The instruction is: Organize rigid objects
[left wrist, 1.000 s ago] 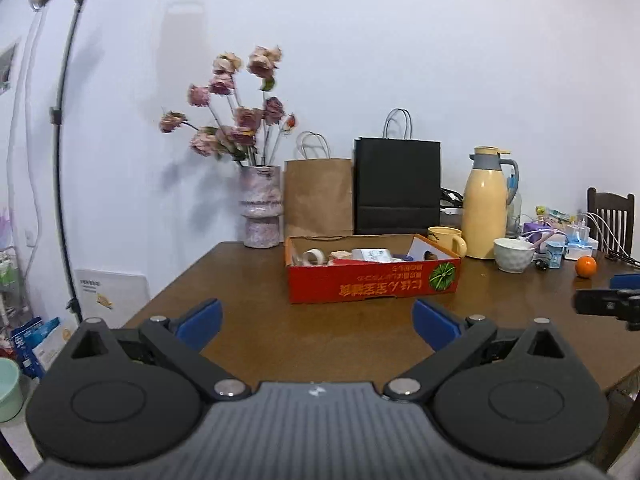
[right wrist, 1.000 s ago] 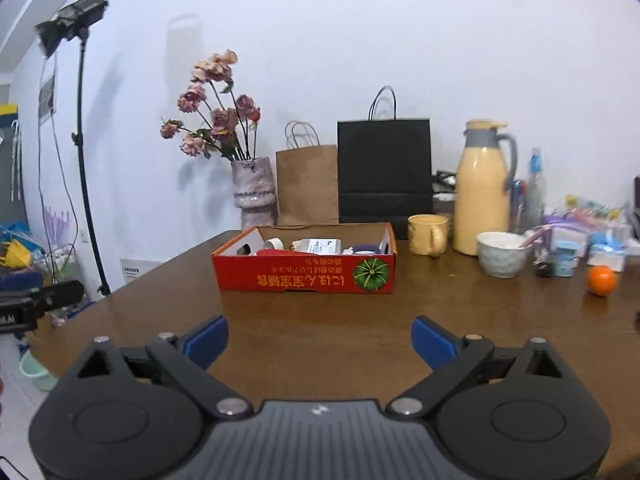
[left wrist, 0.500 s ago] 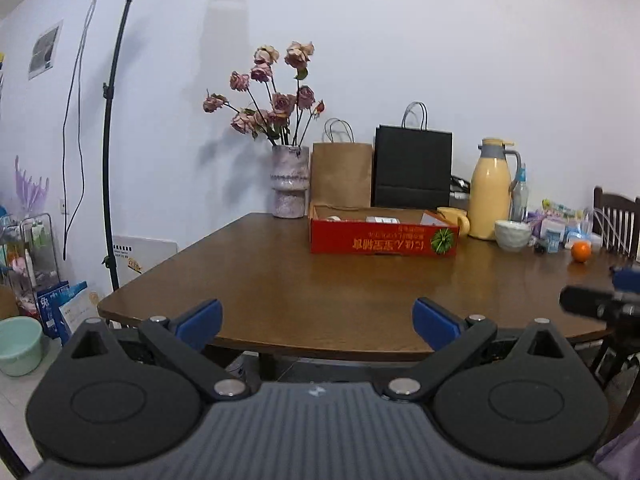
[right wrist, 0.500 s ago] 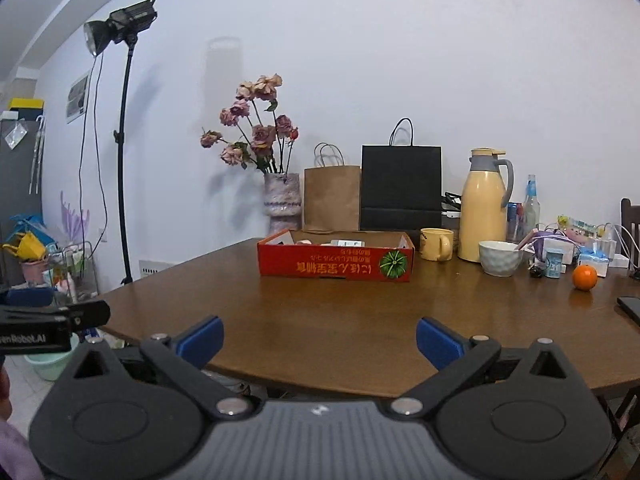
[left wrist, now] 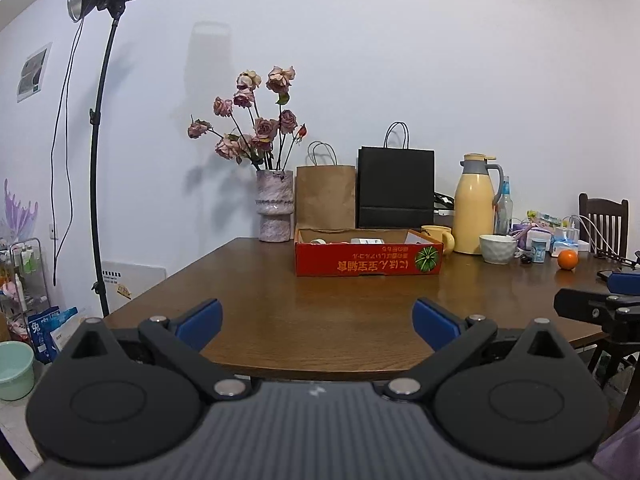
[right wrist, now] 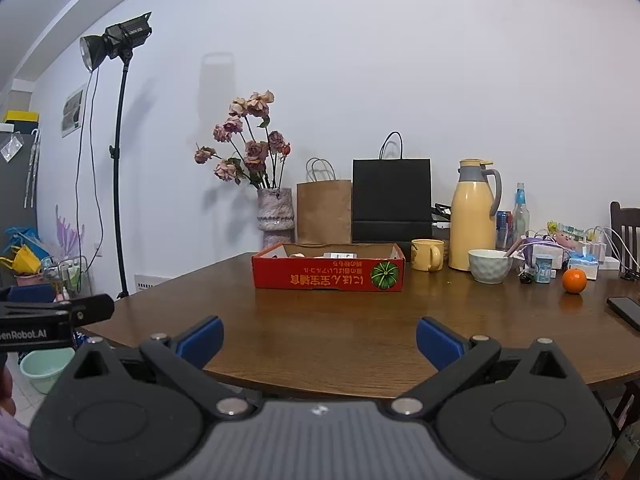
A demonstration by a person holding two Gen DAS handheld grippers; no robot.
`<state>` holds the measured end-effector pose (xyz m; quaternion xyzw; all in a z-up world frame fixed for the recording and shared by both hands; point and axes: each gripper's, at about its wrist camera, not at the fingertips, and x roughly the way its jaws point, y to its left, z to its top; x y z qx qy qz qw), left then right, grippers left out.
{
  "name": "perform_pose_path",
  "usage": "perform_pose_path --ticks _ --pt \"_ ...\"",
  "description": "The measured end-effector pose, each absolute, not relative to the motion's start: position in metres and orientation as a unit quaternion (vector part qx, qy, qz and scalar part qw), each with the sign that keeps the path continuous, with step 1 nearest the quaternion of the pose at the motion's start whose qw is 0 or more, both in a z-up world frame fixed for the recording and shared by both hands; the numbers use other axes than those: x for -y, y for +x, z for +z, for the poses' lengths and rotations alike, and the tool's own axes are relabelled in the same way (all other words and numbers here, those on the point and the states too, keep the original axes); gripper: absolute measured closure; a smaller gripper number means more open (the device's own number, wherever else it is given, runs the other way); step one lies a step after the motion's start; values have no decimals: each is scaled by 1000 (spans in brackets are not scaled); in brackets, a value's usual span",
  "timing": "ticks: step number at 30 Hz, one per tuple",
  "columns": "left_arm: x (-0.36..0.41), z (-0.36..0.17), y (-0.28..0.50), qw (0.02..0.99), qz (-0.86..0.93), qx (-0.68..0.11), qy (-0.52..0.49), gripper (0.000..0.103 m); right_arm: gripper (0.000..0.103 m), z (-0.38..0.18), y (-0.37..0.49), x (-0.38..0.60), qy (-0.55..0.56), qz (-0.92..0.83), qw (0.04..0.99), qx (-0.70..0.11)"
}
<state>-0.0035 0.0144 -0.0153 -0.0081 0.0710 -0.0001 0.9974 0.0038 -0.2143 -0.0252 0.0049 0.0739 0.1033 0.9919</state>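
Observation:
A red cardboard box (left wrist: 368, 258) (right wrist: 328, 272) sits on the brown wooden table (left wrist: 320, 320) (right wrist: 340, 340), with several small items inside it that only partly show above its rim. My left gripper (left wrist: 316, 320) hangs open near the table's front edge, well short of the box, with nothing between its blue pads. My right gripper (right wrist: 318, 338) is open too, and just as far from the box. Each gripper shows at the edge of the other's view.
Behind the box stand a vase of dried roses (left wrist: 274, 208), a brown paper bag (left wrist: 326, 196) and a black bag (left wrist: 396, 188). To the right are a yellow mug (right wrist: 428, 254), thermos (right wrist: 474, 216), white bowl (right wrist: 490, 266), orange (right wrist: 574, 281) and phone (right wrist: 626, 312). A light stand (left wrist: 100, 160) rises at left.
Both grippers have drawn back from the box to beyond the table's front edge, so the box looks smaller and farther. Both stayed open.

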Motion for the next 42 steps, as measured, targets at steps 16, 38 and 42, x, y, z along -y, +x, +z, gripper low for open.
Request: perform_pose_path --ticks 16,38,42 --pt "-15 -17 -4 998 0 -70 -8 0 0 -26 4 214 10 106 992 -74" --pt "-16 -16 -2 997 -2 -70 -8 0 0 -29 3 214 14 104 992 -75" --pt "-16 -16 -2 997 -2 -71 -8 0 0 -29 3 214 15 105 991 -76"
